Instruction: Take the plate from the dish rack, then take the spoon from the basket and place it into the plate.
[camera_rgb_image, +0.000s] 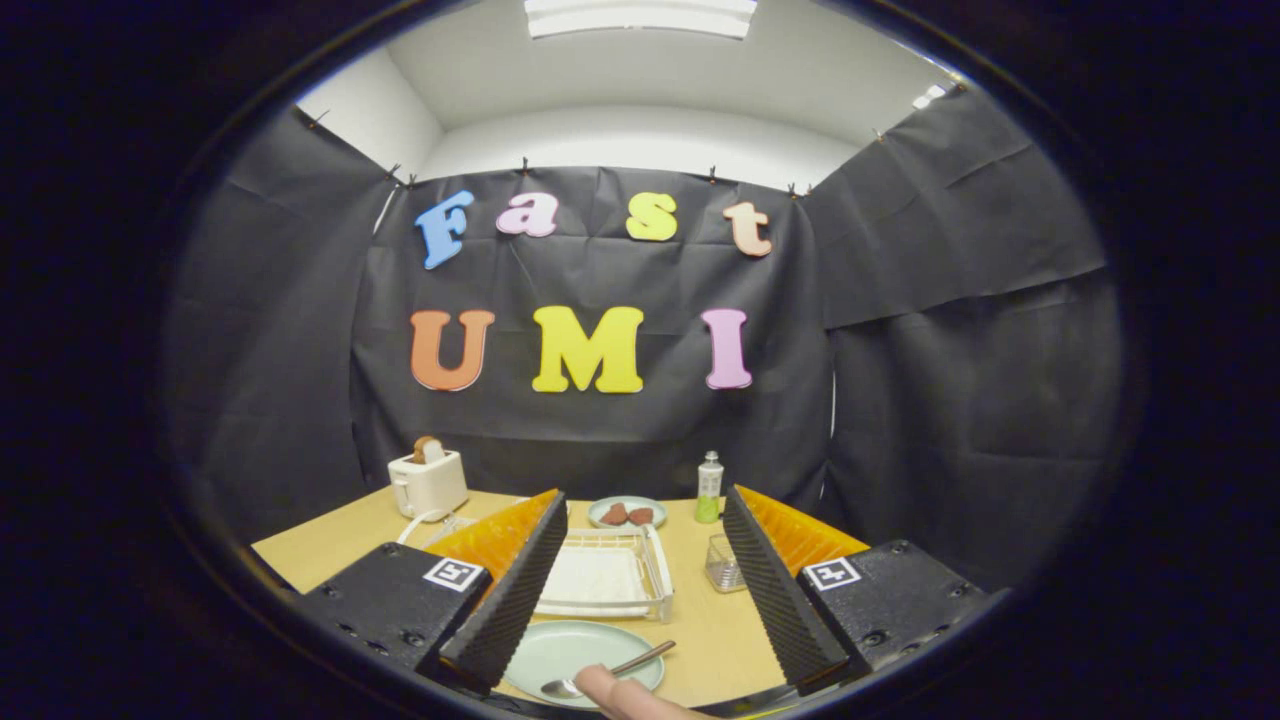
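A pale green plate (575, 650) lies on the wooden table between my fingers, close in front. A metal spoon (610, 672) rests across the plate's near right edge, bowl toward me and handle pointing away to the right. A person's fingertip (620, 695) touches the table by the spoon's bowl. My gripper (645, 600) hangs above the table, open, with nothing between its fingers. Beyond the plate stands the white dish rack (605, 578), with no dish in it. The small clear basket (722, 565) sits to the rack's right, just inside my right finger.
A white toaster (428, 482) with bread in it stands at the back left, its cord trailing toward the rack. A second plate (626, 512) holding brown pieces sits behind the rack. A green-and-white bottle (709, 488) stands at the back right. Black cloth walls close the booth.
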